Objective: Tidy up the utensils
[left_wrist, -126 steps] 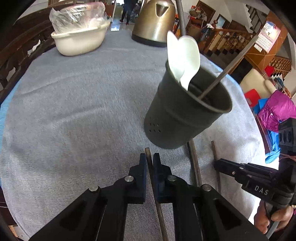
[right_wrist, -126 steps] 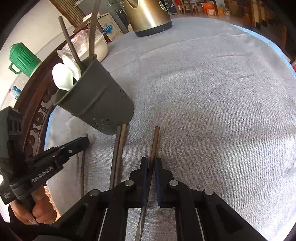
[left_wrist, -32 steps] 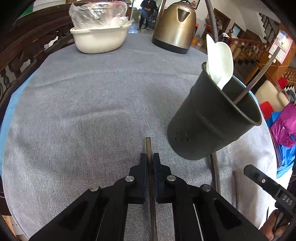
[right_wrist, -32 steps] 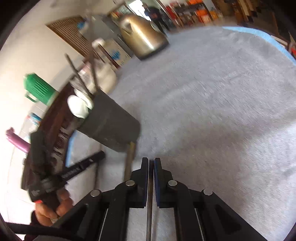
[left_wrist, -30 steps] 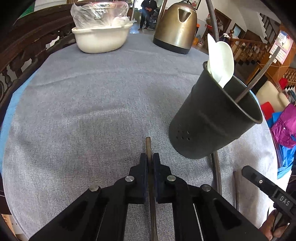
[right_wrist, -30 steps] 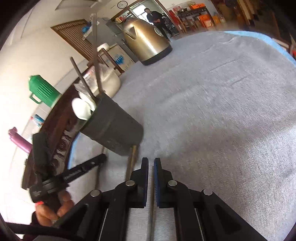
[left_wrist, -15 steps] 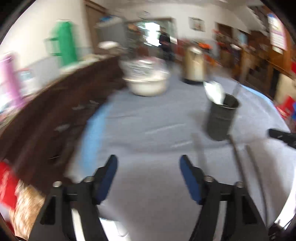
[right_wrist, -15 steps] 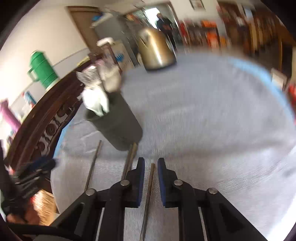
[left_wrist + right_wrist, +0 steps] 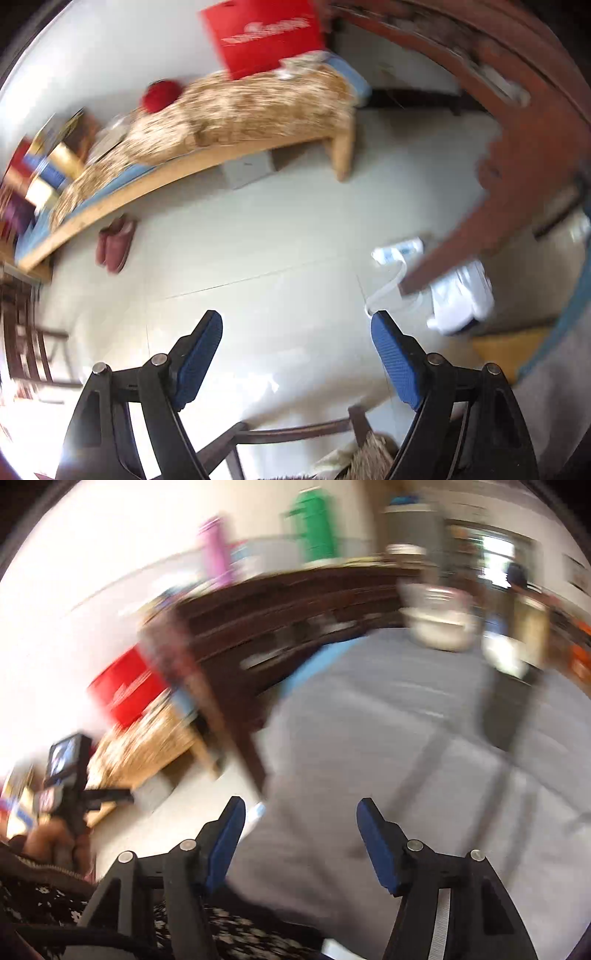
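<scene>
Both grippers, left [image 9: 296, 334] and right [image 9: 300, 821], are hanging with jaws just spread, gripping nothing, beside one grey tabletop [image 9: 369, 716].

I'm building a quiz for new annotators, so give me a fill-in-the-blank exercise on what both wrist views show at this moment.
1. The left gripper has nothing between its blue pads; its jaws stand ____.
2. Past the left gripper lies pale floor, not the table; a pair of ____ sits there beside the wooden bench.
3. The right gripper points at a table covered in ____ cloth.
4. The box on the bench is ____.

Missing words: open; slippers; grey; red
</scene>
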The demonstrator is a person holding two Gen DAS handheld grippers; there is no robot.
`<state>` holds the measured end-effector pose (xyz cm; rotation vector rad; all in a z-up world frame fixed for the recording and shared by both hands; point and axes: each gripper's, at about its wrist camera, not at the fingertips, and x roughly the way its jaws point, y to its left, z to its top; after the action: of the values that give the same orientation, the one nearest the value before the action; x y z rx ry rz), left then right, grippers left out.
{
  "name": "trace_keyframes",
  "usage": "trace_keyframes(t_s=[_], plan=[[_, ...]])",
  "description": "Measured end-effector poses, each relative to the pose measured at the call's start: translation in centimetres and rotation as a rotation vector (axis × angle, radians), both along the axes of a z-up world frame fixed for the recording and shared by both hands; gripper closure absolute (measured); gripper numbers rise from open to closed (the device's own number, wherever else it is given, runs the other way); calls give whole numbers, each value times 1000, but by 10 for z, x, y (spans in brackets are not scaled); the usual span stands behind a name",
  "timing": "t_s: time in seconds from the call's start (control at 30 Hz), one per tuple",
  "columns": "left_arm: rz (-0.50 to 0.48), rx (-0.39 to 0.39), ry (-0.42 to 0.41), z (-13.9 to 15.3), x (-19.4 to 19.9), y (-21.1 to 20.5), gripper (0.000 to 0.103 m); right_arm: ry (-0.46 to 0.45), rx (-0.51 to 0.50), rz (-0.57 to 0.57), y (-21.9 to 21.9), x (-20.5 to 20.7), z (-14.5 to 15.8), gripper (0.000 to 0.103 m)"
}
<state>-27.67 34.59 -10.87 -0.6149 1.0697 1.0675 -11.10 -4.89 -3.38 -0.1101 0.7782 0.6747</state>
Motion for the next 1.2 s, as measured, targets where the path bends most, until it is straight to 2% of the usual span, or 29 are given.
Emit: trace_keyframes(t_s=[0.07, 0.17, 0.2, 0.23, 0.3, 0.4, 0.43, 0.5, 0.57, 0.67, 0.77, 0.87, 0.97, 1.1, 1.2], plan=[[124, 60, -49, 11, -23, 26, 20, -19, -34, 112, 38, -5, 2, 37], [331, 76, -114, 19, -52, 79, 20, 17, -79, 274, 94, -20, 3, 37], [374, 72, -117, 9, -62, 84, 20, 8, -116, 345, 120, -30, 3, 37], [450, 60, -122, 7, -77, 105, 20, 4, -158, 385, 139, -42, 2, 37], [566, 60, -140, -11, -97, 121, 20, 3, -209, 441, 171, -59, -3, 37], [699, 112, -112, -18, -132, 152, 20, 68, -296, 523, 223, -84, -18, 37], [733, 106, -94, -25, -141, 161, 20, 59, -350, 530, 236, -94, -27, 37], [786, 45, -51, -49, -156, 178, 20, 92, -445, 559, 251, -108, -49, 37], [796, -19, 3, -77, -161, 181, 20, 136, -524, 576, 255, -119, -73, 37], [794, -148, 75, -123, -161, 166, 20, 200, -611, 620, 264, -126, -98, 37], [711, -223, 134, -152, -143, 143, 20, 238, -672, 656, 274, -130, -121, 37], [624, -247, 142, -161, -124, 132, 20, 284, -700, 673, 275, -130, -134, 37], [560, -235, 124, -156, -109, 130, 20, 265, -694, 668, 278, -125, -132, 37], [533, -231, 111, -152, -102, 130, 20, 264, -694, 643, 278, -122, -127, 37], [520, -253, 130, -159, -103, 128, 20, 268, -692, 626, 276, -121, -127, 37]])
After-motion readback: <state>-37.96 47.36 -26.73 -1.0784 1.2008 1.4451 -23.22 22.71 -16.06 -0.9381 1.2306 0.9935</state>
